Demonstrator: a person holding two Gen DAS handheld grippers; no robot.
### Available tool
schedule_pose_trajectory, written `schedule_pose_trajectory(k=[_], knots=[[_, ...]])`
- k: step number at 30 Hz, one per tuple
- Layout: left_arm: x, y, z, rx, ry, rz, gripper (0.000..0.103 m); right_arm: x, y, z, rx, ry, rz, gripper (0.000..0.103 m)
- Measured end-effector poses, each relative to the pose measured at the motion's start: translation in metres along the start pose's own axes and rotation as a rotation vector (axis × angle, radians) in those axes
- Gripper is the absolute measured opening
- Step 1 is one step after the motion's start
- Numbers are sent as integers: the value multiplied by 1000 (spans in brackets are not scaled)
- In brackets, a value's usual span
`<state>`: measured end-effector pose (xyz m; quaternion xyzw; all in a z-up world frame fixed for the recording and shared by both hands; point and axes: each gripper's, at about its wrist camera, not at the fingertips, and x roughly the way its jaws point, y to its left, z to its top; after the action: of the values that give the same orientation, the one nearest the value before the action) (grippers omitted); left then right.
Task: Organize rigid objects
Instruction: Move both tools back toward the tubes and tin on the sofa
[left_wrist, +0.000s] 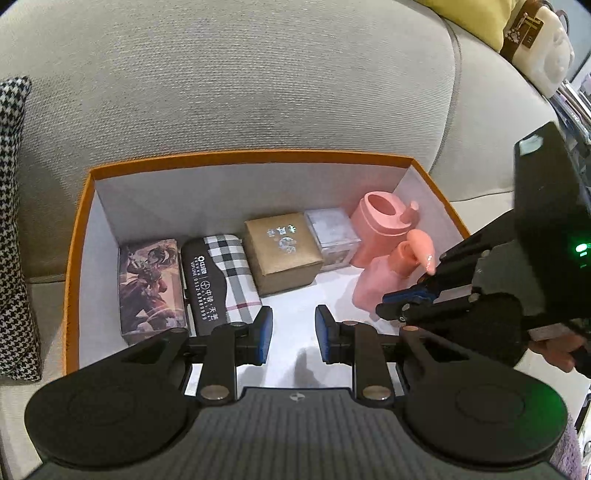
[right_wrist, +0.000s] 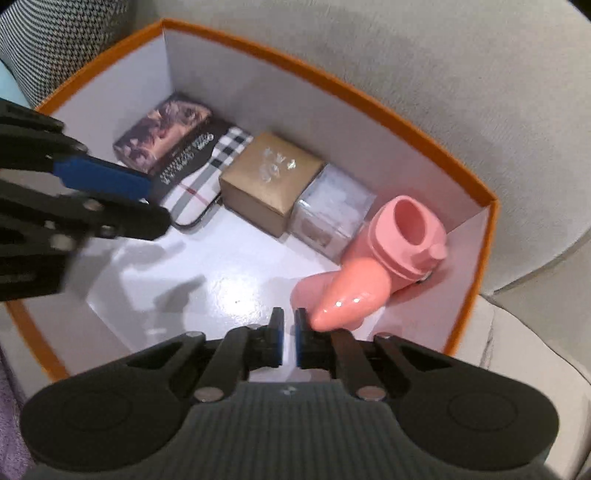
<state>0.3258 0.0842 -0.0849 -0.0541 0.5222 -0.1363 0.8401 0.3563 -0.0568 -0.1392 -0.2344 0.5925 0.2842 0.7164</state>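
1. Blue-padded and nearly closed, the right gripper (right_wrist: 289, 332) points steeply down into the box with only a narrow slit between its pads and nothing in them.
2. Just right of its right finger, and seemingly touching it though the blur makes this uncertain, is the glossy nozzle of the pink pump bottle (right_wrist: 341, 291). The bottle stands upright, and the nozzle's long axis runs from the pump head down toward the gripper.
3. Left of that gripper, across bare white floor, the left gripper (left_wrist: 293, 334) hangs with its jaws partly open and empty; its pads hover above the floor.
4. Beyond both grippers a row lines the far wall of the orange-rimmed box (left_wrist: 255, 157). From left to right it holds an illustrated box (left_wrist: 149, 286) lying flat, a black and plaid case (left_wrist: 219, 278) with its long axis running from the far wall toward the grippers, a brown cardboard cube (left_wrist: 282, 253), a pale translucent cube (left_wrist: 332, 236) and a pink container (left_wrist: 384, 229) with its open mouth facing up.
5. The pump bottle stands just in front of the pink container, at the right end of the row.
6. Past the box rises a grey sofa cushion (left_wrist: 240, 81).
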Motion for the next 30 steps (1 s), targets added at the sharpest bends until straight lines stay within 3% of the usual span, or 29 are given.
schedule_pose_trajectory(k=[5,14,22,26,30], knots=[[0,3,-2,-9,-3,-6,28,11,0,-3,-23,21,-75,0],[-24,-10,-9,9,-51,-33,28,-3,1,-10,-53,-15,-82,3],[-79,-37,-40,-7,-140,-82,28,-86,19,-44,32,-246,-25,4],[-103,-51,-72,-45,-159,-83,28,-122,36,-82,104,-370,13,5],[-113,-58,-112,-123,-151,-62,28,-135,60,-127,149,-426,32,6]])
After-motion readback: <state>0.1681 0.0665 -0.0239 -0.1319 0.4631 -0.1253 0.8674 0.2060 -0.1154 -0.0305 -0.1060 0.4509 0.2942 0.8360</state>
